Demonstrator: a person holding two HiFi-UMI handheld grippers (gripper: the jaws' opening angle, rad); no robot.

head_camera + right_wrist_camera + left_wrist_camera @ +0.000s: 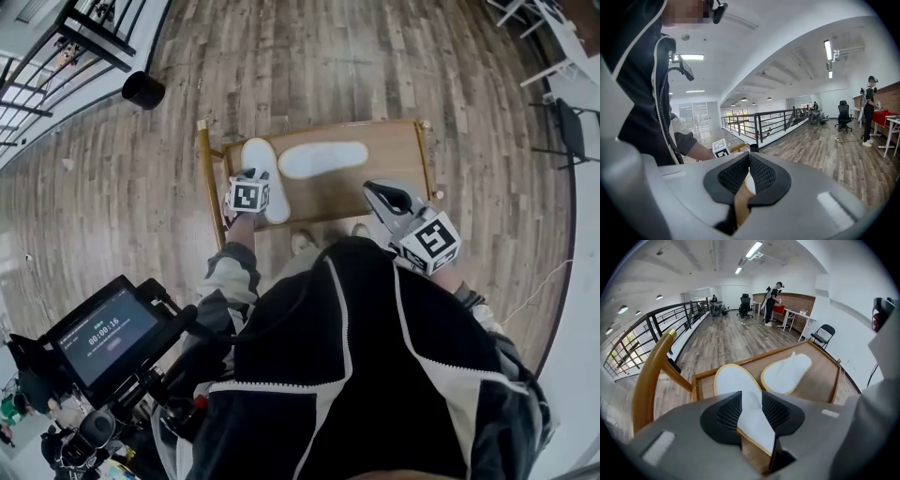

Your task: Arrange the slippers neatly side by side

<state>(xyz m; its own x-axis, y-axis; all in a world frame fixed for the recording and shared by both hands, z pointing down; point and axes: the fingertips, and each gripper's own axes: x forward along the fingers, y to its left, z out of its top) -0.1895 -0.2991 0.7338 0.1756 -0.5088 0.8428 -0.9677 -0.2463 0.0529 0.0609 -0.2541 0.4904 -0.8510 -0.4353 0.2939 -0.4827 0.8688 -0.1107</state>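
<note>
LEFT GRIPPER OVER SLIPPER: The person's left gripper hangs above the near-left part of a low wooden table. Its jaws are parted, and the near end of one white slipper shows in the gap between the ribbed black pads, which do not press on it and grip nothing. That slipper lies along the table's left side, with its long axis running from the table's near edge toward the far edge and its rounded far end close to the far-left corner. The second slipper lies crosswise at the middle of the table, its long axis parallel to the far edge. One end sits just beside the first slipper, so the pair make a rough right angle. Both are flat, elongated ovals of soft white fabric edged with thin tan trim. A fold of the second slipper's upper stands up toward the end nearer the table's right side. The table is honey-coloured wood with a raised rim. The right gripper is held by the table's near-right corner, jaws pressed together and empty.
</note>
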